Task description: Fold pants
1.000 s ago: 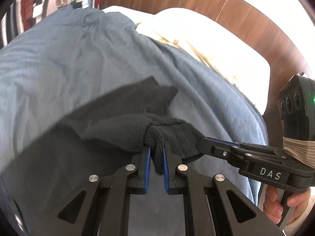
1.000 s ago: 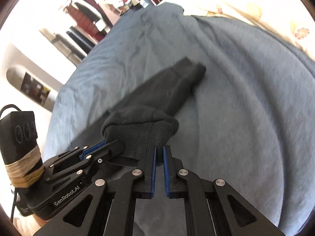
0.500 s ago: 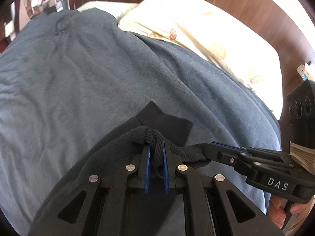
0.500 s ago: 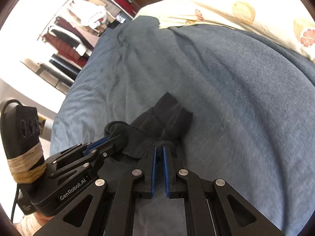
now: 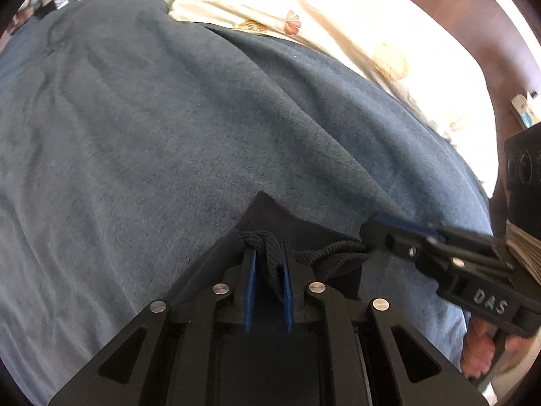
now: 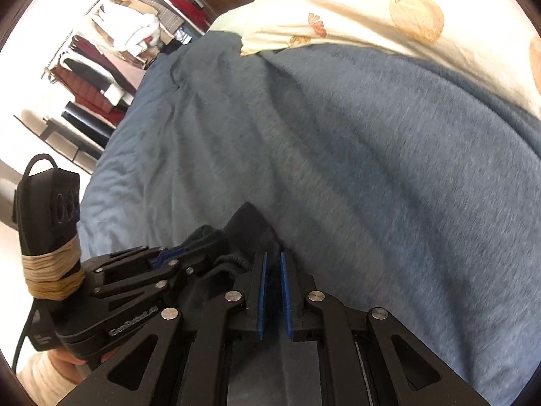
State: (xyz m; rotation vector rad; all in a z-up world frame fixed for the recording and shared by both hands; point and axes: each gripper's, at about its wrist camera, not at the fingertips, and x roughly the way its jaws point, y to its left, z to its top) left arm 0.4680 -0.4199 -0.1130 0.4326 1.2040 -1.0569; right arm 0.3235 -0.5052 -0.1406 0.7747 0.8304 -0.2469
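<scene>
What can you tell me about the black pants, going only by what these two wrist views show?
The black pants look like a soft, dark knit. Little of them shows; they lie low on the blue-grey blanket, one flat corner pointing toward the pillow. A ribbed edge, cuff or waistband, is bunched between the pads of the left gripper, which is shut on it. The right gripper pinches the same edge close beside it, so the fabric between them sags in a short fold.

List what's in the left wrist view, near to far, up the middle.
left gripper shut on the pants → blue blanket → patterned pillow → wooden headboard.
</scene>
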